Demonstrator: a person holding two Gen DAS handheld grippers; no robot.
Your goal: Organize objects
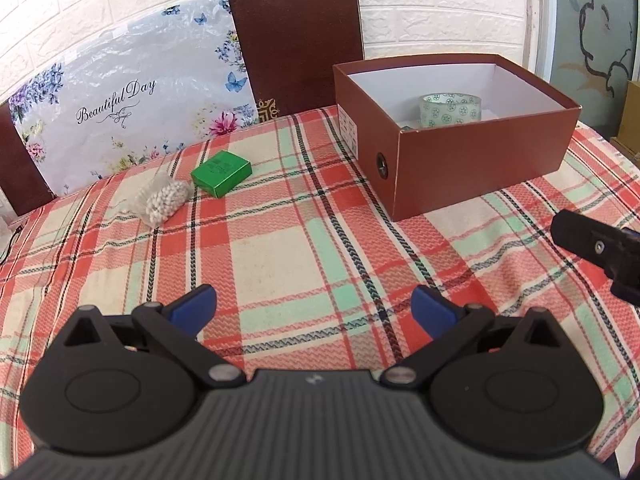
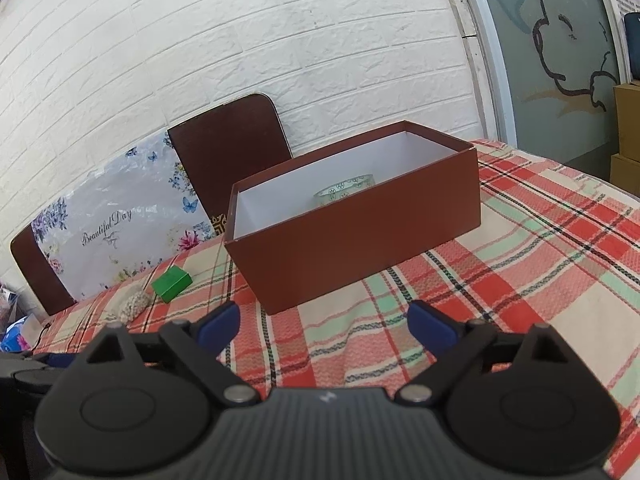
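A brown open box stands on the plaid tablecloth, with a roll of patterned clear tape inside it. The box and the tape also show in the right wrist view. A small green box and a bag of white beads lie on the cloth at the far left; both show in the right wrist view, the green box beside the beads. My left gripper is open and empty above the cloth. My right gripper is open and empty in front of the box.
Brown chair backs and a floral "Beautiful Day" package lean against the white brick wall behind the table. Part of the right gripper's body shows at the right edge. Cardboard boxes stand at the far right.
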